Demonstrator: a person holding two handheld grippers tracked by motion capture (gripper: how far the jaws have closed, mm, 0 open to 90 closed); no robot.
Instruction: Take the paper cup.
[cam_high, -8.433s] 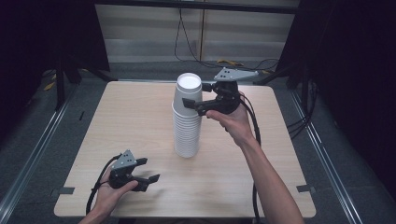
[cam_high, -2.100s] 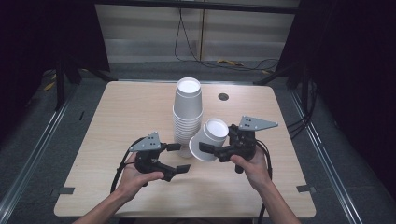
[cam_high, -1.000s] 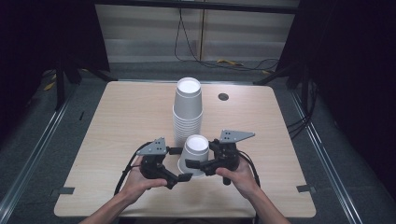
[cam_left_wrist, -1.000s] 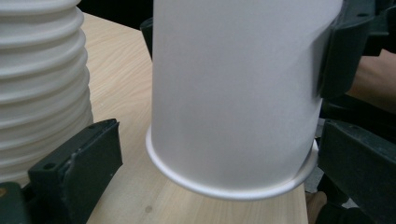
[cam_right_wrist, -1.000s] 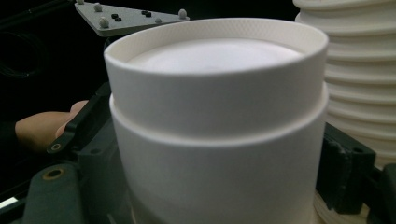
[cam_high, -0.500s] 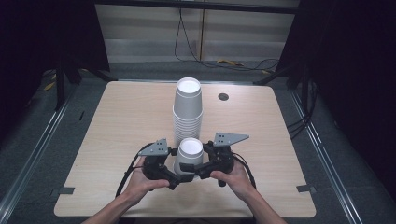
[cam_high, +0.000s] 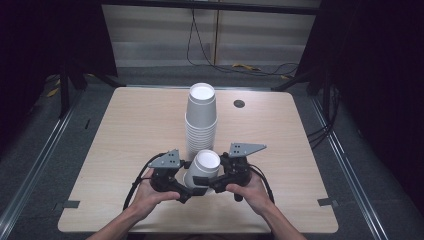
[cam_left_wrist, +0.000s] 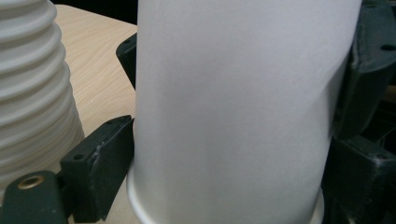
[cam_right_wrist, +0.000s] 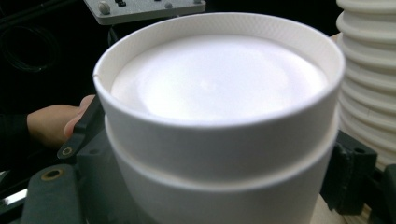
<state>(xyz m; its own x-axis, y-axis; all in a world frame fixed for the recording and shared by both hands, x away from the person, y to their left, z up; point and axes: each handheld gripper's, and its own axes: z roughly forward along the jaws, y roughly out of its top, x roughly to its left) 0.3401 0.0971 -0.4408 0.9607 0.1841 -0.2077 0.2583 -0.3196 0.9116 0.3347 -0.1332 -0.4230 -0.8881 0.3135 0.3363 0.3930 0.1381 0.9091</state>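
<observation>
A white paper cup (cam_high: 205, 167) stands upside down, base up, near the table's front edge, just before a tall stack of white cups (cam_high: 201, 120). In the right gripper view a seam rings the cup (cam_right_wrist: 219, 116) below its base, as if one cup sits over another. My right gripper (cam_high: 214, 184) is shut on it from the right. My left gripper (cam_high: 192, 188) comes from the left; its jaws have just been closing and now press the cup's (cam_left_wrist: 233, 112) lower wall near the rolled rim.
The cup stack (cam_left_wrist: 32, 93) rises close beside the held cup, and its ribbed rims (cam_right_wrist: 369, 84) stand at the right of the right gripper view. A small dark round hole (cam_high: 239, 103) marks the light wooden table (cam_high: 125, 130) at the back.
The right hand has carried the cup from the stack top down to the table's front. The left gripper has come up beside it and its jaws have closed onto the cup.
</observation>
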